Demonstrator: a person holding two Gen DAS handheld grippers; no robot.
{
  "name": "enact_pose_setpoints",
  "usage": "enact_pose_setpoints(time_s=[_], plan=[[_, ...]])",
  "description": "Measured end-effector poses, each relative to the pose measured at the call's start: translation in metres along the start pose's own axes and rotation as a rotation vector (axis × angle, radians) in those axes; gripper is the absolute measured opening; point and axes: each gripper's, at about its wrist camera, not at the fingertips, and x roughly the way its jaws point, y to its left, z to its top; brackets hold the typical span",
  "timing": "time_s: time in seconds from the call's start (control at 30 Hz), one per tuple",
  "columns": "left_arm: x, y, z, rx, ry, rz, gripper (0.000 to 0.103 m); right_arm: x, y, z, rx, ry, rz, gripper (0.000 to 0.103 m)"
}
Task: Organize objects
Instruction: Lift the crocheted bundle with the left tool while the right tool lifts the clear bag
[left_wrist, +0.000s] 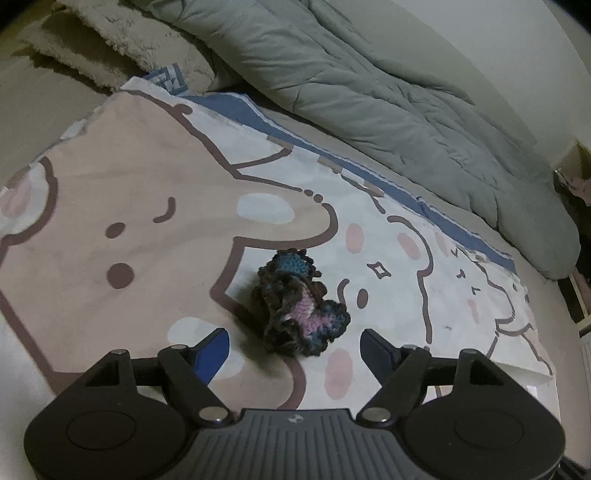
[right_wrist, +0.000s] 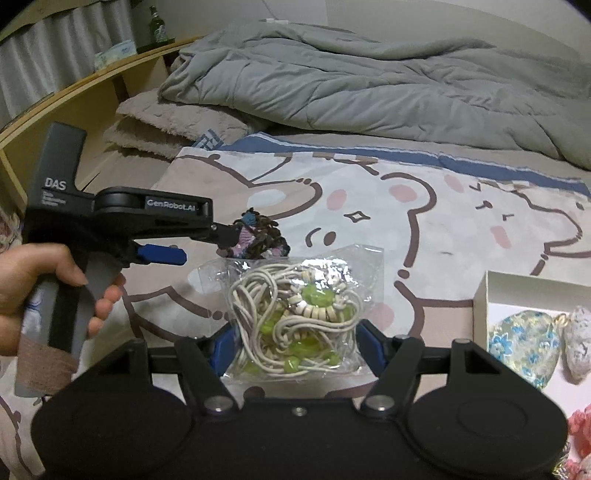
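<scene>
A dark crocheted piece (left_wrist: 299, 302) with blue and pink patches lies on the cartoon-print cloth (left_wrist: 147, 221). My left gripper (left_wrist: 292, 334) stands open just behind it, and neither blue pad touches it. In the right wrist view the same crocheted piece (right_wrist: 262, 236) sits at the tip of the left gripper (right_wrist: 221, 236), which a hand (right_wrist: 29, 291) holds. My right gripper (right_wrist: 294, 328) is shut on a clear plastic bag (right_wrist: 295, 306) of white cord and green beads, held above the cloth.
A white open box (right_wrist: 480, 295) at the right holds a blue floral pouch (right_wrist: 524, 343) and a whitish lump (right_wrist: 583, 347). A rumpled grey duvet (right_wrist: 369, 85) and beige pillows (right_wrist: 166, 122) lie behind the cloth. A wooden shelf (right_wrist: 74, 96) stands far left.
</scene>
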Motion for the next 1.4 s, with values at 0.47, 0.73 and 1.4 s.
enact_pose_setpoints(time_s=[0.47,0.73,1.4], plan=[[0.062,-0.005,0.007,-0.08,0.007,0.053,0.051,0.022,-0.033,0.005,0.041,0.021,-0.008,0.069],[0.049,-0.008,0.008,-0.02,0.001,0.05,0.038,0.02,-0.037,0.008,0.027,0.01,-0.004,0.069],[-0.064,-0.042,-0.018,0.249,-0.138,0.011,0.038,-0.037,-0.037,0.02,0.035,-0.14,-0.063,0.069]])
